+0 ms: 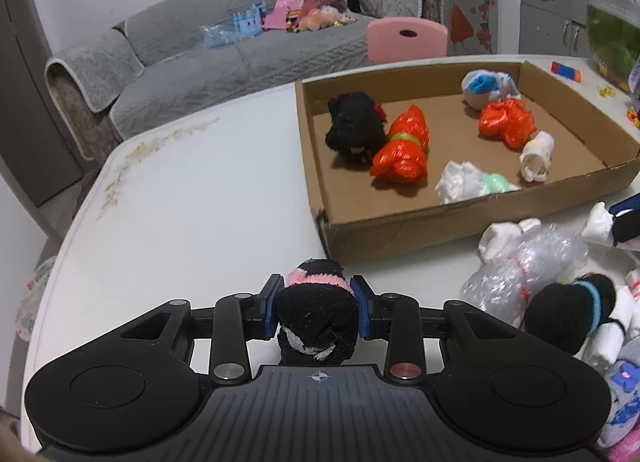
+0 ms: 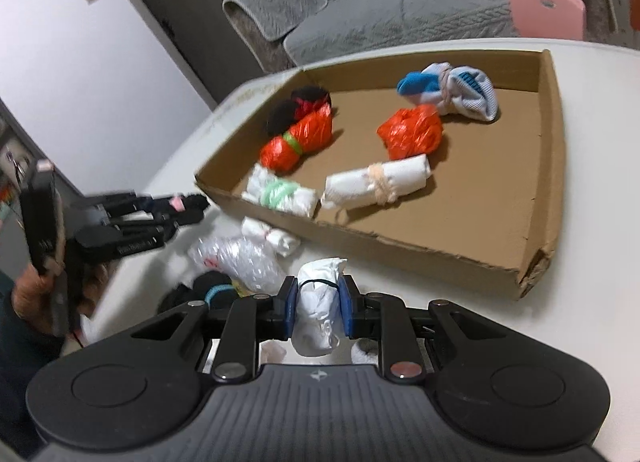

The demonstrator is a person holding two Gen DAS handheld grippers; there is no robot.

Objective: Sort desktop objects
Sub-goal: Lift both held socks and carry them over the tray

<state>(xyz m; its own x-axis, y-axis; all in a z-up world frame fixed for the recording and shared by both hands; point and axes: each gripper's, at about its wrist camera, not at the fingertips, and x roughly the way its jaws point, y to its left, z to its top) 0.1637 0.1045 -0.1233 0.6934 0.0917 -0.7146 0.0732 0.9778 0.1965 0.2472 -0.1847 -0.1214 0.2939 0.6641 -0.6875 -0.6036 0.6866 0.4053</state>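
Note:
My left gripper (image 1: 316,308) is shut on a black sock roll with a pink band (image 1: 318,314), held over the white table in front of the cardboard box (image 1: 400,221). My right gripper (image 2: 318,308) is shut on a white bundle tied with a black band (image 2: 318,312), near the box's front wall (image 2: 420,258). The box holds a black roll (image 1: 354,123), two orange bag bundles (image 1: 404,147) (image 1: 506,121), white bundles (image 1: 466,181) (image 1: 538,155) and a white-and-blue sock (image 1: 486,87). The left gripper also shows in the right wrist view (image 2: 188,203).
Loose bundles lie on the table right of my left gripper: a clear plastic one (image 1: 528,266), a black roll with a blue band (image 1: 568,312), white ones (image 1: 600,221). A pink chair (image 1: 406,39) and a grey sofa (image 1: 224,57) stand behind the table. A fish bowl (image 1: 614,29) stands at the far right.

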